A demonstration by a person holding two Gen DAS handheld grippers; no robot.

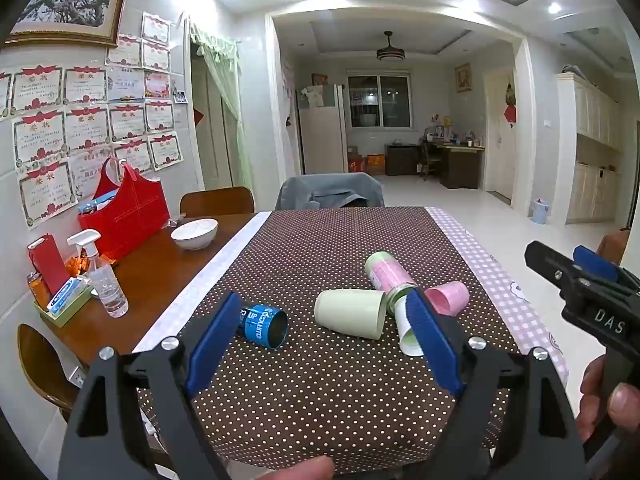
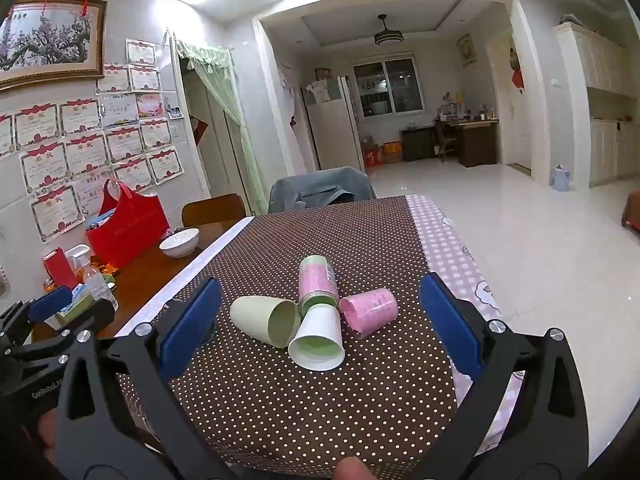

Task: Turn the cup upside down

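Both grippers — left gripper (image 1: 320, 330), right gripper (image 2: 320, 318) — hover, fingers spread wide, holding nothing. Pale green plastic cup (image 2: 266, 320) lies on its side mid-surface, touching the white paper cup (image 2: 318, 340) — best pinch its wall crosswise, lift clear, then rotate rim-down.

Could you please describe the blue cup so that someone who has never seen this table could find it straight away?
Start at the brown polka-dot tablecloth covering the table. A cluster of pale green, white and pink cups lies on it; look to their left, toward the bare wooden tabletop. The blue cup lies there alone on its side, the only dark blue one, with white lettering on its wall.
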